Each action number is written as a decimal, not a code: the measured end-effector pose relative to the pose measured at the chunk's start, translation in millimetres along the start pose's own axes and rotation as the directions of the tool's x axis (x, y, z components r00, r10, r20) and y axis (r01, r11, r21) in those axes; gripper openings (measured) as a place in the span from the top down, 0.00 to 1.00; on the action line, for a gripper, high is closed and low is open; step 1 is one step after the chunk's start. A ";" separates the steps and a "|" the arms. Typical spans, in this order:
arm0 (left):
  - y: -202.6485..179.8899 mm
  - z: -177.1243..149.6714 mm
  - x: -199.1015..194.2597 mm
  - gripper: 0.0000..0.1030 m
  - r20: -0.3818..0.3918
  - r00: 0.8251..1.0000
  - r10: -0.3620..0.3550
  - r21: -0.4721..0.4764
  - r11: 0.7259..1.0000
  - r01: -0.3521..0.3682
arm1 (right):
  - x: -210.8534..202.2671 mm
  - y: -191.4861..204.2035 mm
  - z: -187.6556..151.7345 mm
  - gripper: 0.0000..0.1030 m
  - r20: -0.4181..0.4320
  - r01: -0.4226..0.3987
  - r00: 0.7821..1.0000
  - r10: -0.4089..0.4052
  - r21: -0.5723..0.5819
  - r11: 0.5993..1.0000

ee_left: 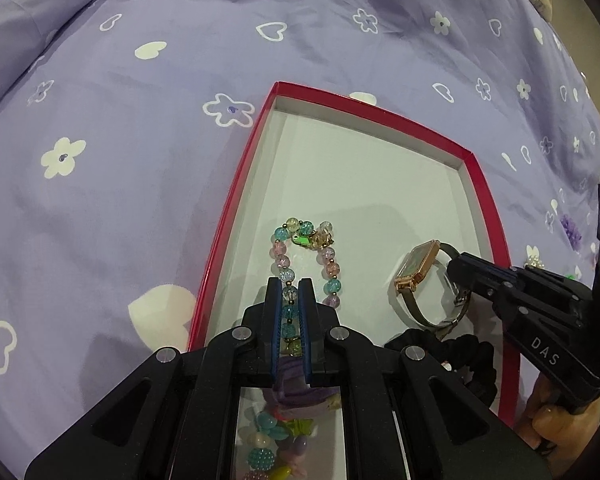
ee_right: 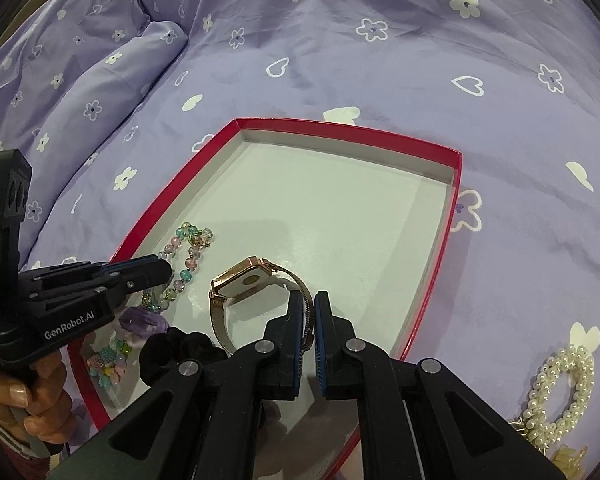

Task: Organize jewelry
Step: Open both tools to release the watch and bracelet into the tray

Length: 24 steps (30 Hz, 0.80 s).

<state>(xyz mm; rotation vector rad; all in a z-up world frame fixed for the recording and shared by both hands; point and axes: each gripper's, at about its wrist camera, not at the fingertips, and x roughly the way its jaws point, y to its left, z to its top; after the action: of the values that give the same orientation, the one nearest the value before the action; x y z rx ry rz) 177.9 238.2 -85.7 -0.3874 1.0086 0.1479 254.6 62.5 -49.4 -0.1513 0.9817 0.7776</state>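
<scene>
Left claw [ee_left: 290,284] clamps the pastel bead bracelet [ee_left: 304,258], its blue pads pressed on the strand, the loop lying on the white floor of the red tray [ee_left: 236,184]. Nearer the camera in that tray sit a purple hair tie [ee_left: 296,390], a bright bead string [ee_left: 272,444] and a black scrunchie [ee_left: 456,350]. To the right, the right claw [ee_right: 308,300] is shut on the mesh strap of the rose-gold watch [ee_right: 246,280], whose case tilts on edge just above the tray floor. The tray rests on a lilac bedspread [ee_right: 340,60] printed with flowers and hearts. Farthest right, a pearl bracelet [ee_right: 564,392] lies on the bed, outside the tray.
</scene>
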 end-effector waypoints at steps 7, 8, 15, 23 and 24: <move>-0.4 -0.6 1.4 0.86 -0.006 1.000 0.013 -0.001 1.000 -0.013 | 0.3 1.0 0.9 0.91 0.009 -0.016 1.000 0.016 0.006 1.000; 0.0 -0.6 0.9 0.81 -0.008 1.000 0.015 -0.003 1.000 -0.015 | 0.3 0.4 1.2 0.90 0.010 -0.020 1.000 0.020 0.010 1.000; -2.3 -1.5 -7.9 0.71 0.005 1.000 0.013 0.003 1.000 -0.013 | -5.9 1.3 3.0 0.75 0.029 -0.037 0.999 0.037 0.014 0.999; -11.4 -7.2 -35.3 0.58 0.041 0.999 -0.001 0.003 1.000 0.001 | -40.9 -5.7 -6.3 0.72 0.087 -0.053 0.995 0.049 0.037 0.998; -13.0 -7.9 -38.4 0.57 0.043 0.999 -0.006 0.000 1.000 0.006 | -46.1 -7.9 -8.8 0.69 0.094 -0.052 0.994 0.048 0.043 0.998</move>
<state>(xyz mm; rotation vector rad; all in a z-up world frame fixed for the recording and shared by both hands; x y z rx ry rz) 155.1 225.4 -53.7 -0.3856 0.9649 0.1501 239.2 28.7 -19.6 -0.0511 0.9167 0.8005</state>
